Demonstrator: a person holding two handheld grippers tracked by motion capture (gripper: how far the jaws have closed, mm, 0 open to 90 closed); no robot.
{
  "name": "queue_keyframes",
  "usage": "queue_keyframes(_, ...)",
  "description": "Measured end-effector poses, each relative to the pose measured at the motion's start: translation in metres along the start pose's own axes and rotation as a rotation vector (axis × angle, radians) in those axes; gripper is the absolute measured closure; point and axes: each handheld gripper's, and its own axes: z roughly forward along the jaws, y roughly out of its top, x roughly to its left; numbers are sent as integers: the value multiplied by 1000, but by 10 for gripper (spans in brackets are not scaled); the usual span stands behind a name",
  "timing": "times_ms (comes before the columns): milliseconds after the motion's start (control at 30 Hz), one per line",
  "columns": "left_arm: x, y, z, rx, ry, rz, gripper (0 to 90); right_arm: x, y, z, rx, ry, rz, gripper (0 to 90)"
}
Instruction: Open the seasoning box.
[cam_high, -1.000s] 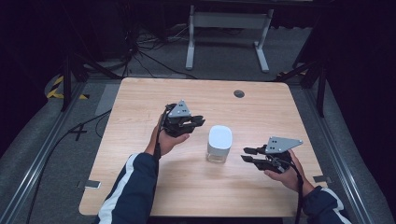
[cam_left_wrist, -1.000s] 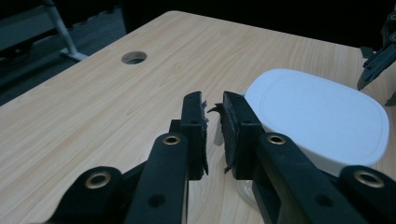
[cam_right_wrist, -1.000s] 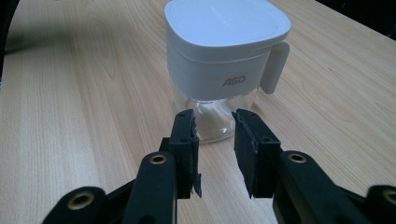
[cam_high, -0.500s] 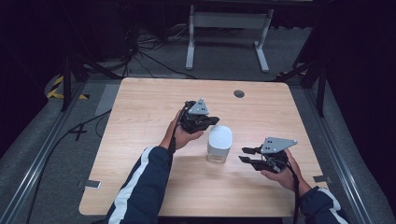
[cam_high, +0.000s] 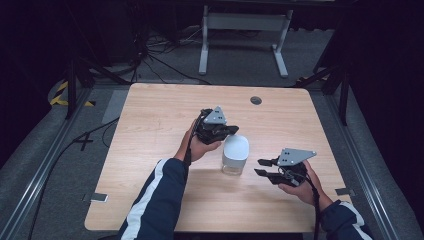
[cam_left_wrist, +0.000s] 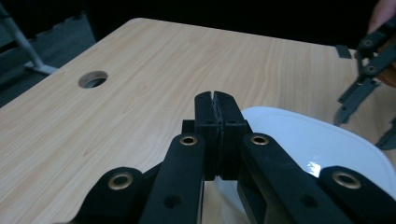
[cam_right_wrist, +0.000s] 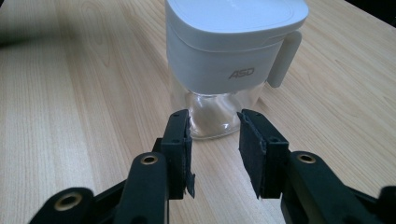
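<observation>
Item: white-lidded clear jar (cam_high: 235, 154) (marked ASD), upright mid-bench (cam_high: 150, 150). Likely light, rigid; glassy base probably slippery, perhaps fragile; best gripped at the narrow clear waist. Left gripper (cam_high: 227, 131) over lid, jaws pressed together; right gripper (cam_high: 261, 167) near, jaws spread.

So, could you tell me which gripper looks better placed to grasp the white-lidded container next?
Probably the right gripper: its jaws are open and aimed at the clear base of the container. The left gripper is shut, over the lid.

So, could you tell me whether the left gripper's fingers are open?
No, the left gripper's fingers are pressed together, just above the white lid.
</observation>
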Motion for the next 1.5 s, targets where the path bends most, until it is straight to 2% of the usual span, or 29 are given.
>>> queue_keyframes(100, -2, 0, 4, 36, -1, 25, 894, 0, 1, 0, -5, 0, 2, 636)
queue_keyframes(133, -1, 0, 4, 40, 3, 18, 894, 0, 0, 0, -4, -1, 1, 636)
queue_keyframes(200, 1, -1, 4, 38, 12, 7, 894, 0, 0, 1, 0, 2, 2, 638)
queue_keyframes(267, 4, -2, 5, 27, 1, -4, 896, 1, 0, 1, 4, 4, 1, 641)
queue_keyframes(433, 8, 1, 6, 48, -7, 14, 898, 0, 4, 1, -12, 5, 4, 643)
queue_keyframes(500, 9, 1, 8, 43, -13, 3, 898, -2, 6, 0, -24, 6, 7, 643)
queue_keyframes(667, 12, 0, 13, 41, -19, 9, 899, -2, 16, 1, -49, 14, 6, 648)
queue_keyframes(733, 12, -2, 16, 72, -15, 24, 899, 0, 20, 2, -54, 20, -2, 653)
queue_keyframes(800, 12, -4, 16, 63, -24, 14, 899, 1, 24, 3, -61, 27, -12, 678)
queue_keyframes(833, 13, -4, 14, 48, -17, 9, 898, 2, 25, 3, -57, 28, -12, 690)
queue_keyframes(900, 12, -3, 10, 14, -32, 0, 898, 4, 27, 4, -63, 33, -18, 713)
queue_keyframes(967, 10, 0, 7, 4, -35, 11, 898, 5, 27, 5, -60, 36, -21, 729)
queue_keyframes(1167, 3, 3, 7, 25, -90, 64, 899, 5, 26, 5, -53, 28, -18, 718)
queue_keyframes(1200, 2, 3, 8, 37, -89, 60, 898, 5, 26, 5, -52, 28, -16, 715)
queue_keyframes(1333, 4, 2, 10, 23, -90, 48, 899, 5, 24, 5, -43, 27, -18, 714)
queue_keyframes(1500, 6, 1, 10, 31, -83, 47, 899, 5, 24, 6, -42, 26, -17, 708)
